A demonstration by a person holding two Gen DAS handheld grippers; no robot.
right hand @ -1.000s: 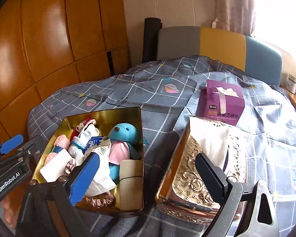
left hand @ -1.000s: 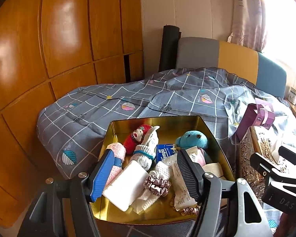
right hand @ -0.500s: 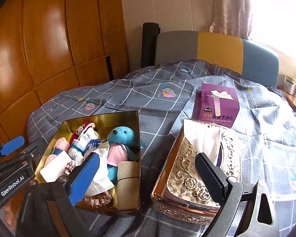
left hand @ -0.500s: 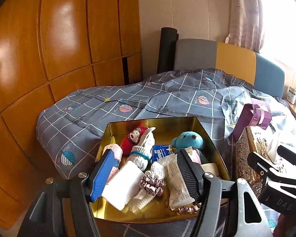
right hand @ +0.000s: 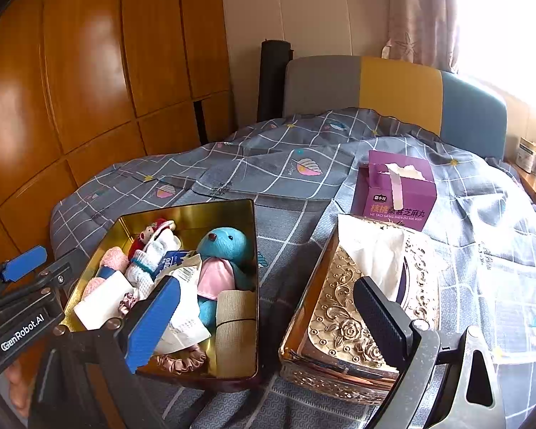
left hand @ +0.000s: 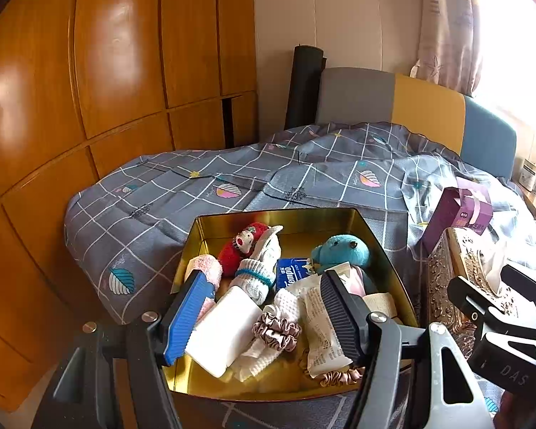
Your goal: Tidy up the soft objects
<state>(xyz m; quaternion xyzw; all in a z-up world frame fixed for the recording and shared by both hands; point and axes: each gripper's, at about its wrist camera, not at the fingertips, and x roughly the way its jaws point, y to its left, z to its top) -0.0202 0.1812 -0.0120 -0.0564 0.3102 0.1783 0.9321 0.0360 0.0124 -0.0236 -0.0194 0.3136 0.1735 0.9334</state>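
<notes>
Both hand-held grippers spread wide and empty: the left hand-held gripper hovering over the near end of the gold tin, the right hand-held gripper hanging between that tin and the ornate tissue box on the bed.

Soft things already lying inside the tin: blue plush, red doll, rolled socks, pink fuzzy piece, white block, scrunchies, beige roll, plus a tissue packet and a paper slip.

Either a jumble awaiting sorting, or a gathered lot set down for good (hard to say from one look).

For any pick here, worth remembering:
- Pinching at the bulk of a plush or sock, not a loose edge.
- Keeping fingers clear of the tin's thin wall, likely to skid on bedding.
- Lifting slowly, since scrunchies and paper overlap and may drag along.
- Steadying the tin with the other side if it shifts.
</notes>
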